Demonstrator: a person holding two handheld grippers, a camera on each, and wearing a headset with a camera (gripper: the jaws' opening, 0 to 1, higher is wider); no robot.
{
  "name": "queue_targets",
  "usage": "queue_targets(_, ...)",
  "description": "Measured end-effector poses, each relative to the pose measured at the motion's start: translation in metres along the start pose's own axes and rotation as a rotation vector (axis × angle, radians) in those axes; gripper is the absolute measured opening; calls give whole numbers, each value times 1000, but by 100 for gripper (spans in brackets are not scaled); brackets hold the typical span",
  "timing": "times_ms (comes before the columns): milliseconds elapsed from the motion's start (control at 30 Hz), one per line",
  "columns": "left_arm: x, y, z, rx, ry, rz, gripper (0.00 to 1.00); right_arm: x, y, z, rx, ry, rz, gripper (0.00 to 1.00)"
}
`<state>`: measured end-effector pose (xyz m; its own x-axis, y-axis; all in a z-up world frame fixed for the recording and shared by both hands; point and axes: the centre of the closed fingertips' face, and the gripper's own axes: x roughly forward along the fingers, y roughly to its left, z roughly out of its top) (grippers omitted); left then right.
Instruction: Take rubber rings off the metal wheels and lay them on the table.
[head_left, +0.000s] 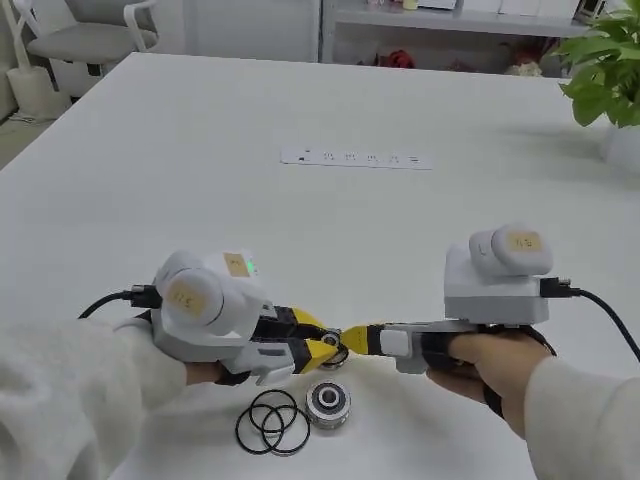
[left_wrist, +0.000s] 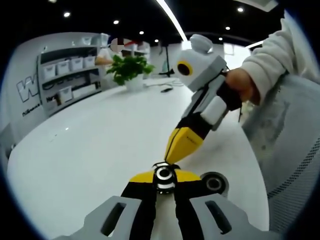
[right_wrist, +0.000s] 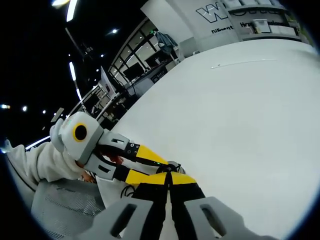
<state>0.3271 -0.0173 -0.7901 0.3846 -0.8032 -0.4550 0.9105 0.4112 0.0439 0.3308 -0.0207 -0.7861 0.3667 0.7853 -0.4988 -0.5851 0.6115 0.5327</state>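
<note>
Silver metal wheel (left_wrist: 164, 178), lower centre, is clamped in the left tool (head_left: 318, 344); the right tool (head_left: 356, 340) is pinched narrow at its rim. If pulled askew, it could be wrenched out among the black rubber rings (head_left: 272, 422).

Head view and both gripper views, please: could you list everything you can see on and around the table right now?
Table: one, white, under everything.
Power strip: one, white, mid-table.
Loose wheel: one, silver metal with a dark centre, near the front edge.
Rubber rings: about three, black, overlapping, just left of the loose wheel.
Held wheel: one, metal, clamped in the left tongs.
Plant: one, green, far right.
Chair: one, grey-white, beyond the far left corner.
Left tongs: yellow-black, shut on the held wheel.
Right tongs: yellow-black, shut, tips at the held wheel.
Right hand: one, white-sleeved, holding the right tongs.
</note>
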Motion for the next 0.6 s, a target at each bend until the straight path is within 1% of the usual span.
queue_targets(233,0,0,0,-1,0,2,13,1,4,1,-1,-6,14,0)
queue_targets(600,0,0,0,-3,-1,3,13,1,4,1,-10,-4,21,0)
